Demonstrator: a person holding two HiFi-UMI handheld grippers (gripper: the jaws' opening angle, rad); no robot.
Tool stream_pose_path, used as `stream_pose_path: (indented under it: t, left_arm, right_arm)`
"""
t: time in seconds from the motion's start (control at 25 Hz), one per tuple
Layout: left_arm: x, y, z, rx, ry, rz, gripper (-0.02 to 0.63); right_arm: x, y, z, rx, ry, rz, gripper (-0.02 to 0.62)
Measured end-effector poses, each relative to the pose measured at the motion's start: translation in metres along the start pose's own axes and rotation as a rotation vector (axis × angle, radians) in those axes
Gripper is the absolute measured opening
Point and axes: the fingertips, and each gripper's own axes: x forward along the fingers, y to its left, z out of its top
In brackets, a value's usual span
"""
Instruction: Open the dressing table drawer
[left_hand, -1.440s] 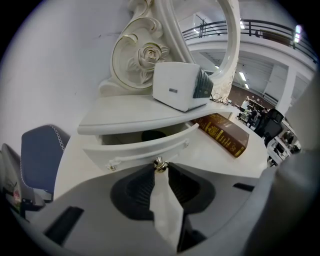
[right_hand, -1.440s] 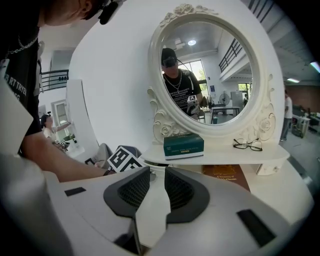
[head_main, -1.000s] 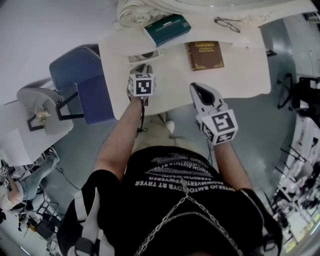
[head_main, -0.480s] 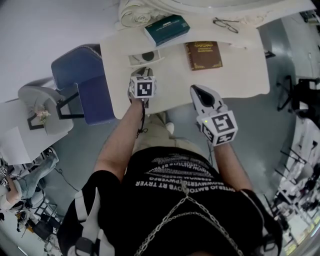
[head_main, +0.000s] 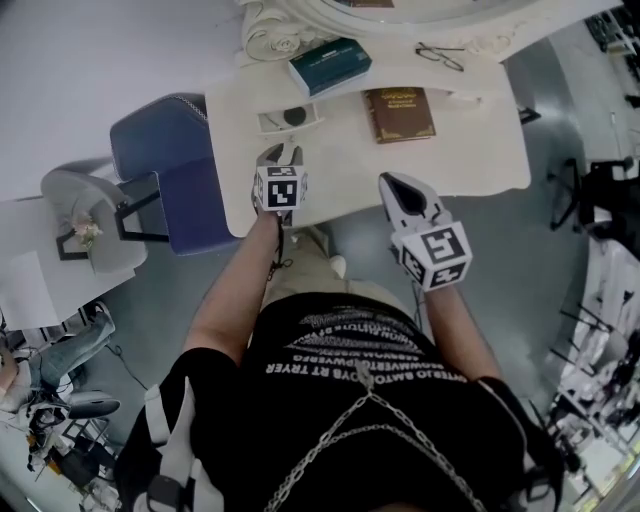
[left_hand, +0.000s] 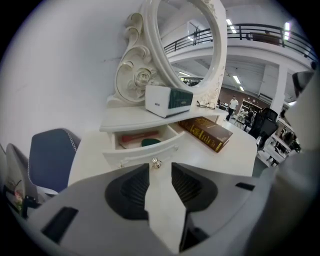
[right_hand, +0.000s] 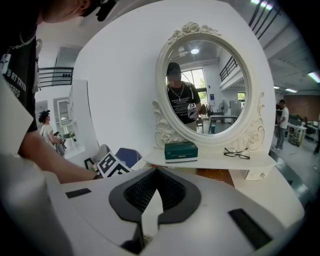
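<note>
Since the drawer (left_hand: 142, 151) of the dressing table (head_main: 470, 150) already stands pulled out, with a reddish item and a dark green item visible inside, the pull itself is judged to be done and the step in hand is read as letting go of the knob (left_hand: 156, 162). In the head view the drawer is found at 12 o'clock from the left gripper (left_hand: 160, 169), under the raised shelf at the mirror's foot. In the left gripper view the jaws are seen spread and opening, and the pads are not pressed on anything. The small metal knob is seen just past the jaw tips, in line with the gap; whether it is touched by either tip cannot be told. The right gripper (right_hand: 156, 182) is held off the table's front edge at 3 o'clock from the left one, its jaws pressed together with nothing between them, and it is judged to be taking no part. A green box (head_main: 330, 66) is noted on the shelf at 1 o'clock from the drawer, a brown book (head_main: 399, 113) on the tabletop at 3 o'clock from it, a pair of glasses (head_main: 440, 57) further along the shelf at 2 o'clock, and a blue chair (head_main: 165, 165) beside the table at 8 o'clock. For the next move, a straight withdrawal of the left gripper toward 6 o'clock is called for, with the jaws kept spread, so that the knob is not snagged and the drawer is not nudged back in.
</note>
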Motion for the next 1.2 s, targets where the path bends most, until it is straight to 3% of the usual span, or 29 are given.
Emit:
stream_pose_path:
  t: [0.16, 0.32, 0.52, 0.8, 1.2]
  left_arm:
    - [-0.04, -0.006, 0.017, 0.006, -0.115, -0.002, 0.12]
    - [-0.094, -0.014, 0.038, 0.007, -0.275, 0.01, 0.005]
    - [-0.168, -0.026, 0.053, 0.042, -0.396, 0.024, 0.003]
    - [-0.258, -0.051, 0.065, 0.098, -0.508, 0.047, 0.003]
    - [-0.347, -0.086, 0.076, 0.172, -0.62, 0.072, 0.003]
  right_arm:
    - [-0.011, 0.007, 0.002, -0.03, -0.034, 0.009, 0.003]
    - [-0.021, 0.015, 0.002, -0.061, -0.049, 0.004, 0.002]
    - [-0.036, 0.024, 0.007, -0.086, -0.079, 0.011, 0.002]
    - [-0.065, 0.04, 0.019, -0.113, -0.134, 0.026, 0.002]
    - [-0.105, 0.065, 0.031, -0.127, -0.206, 0.051, 0.002]
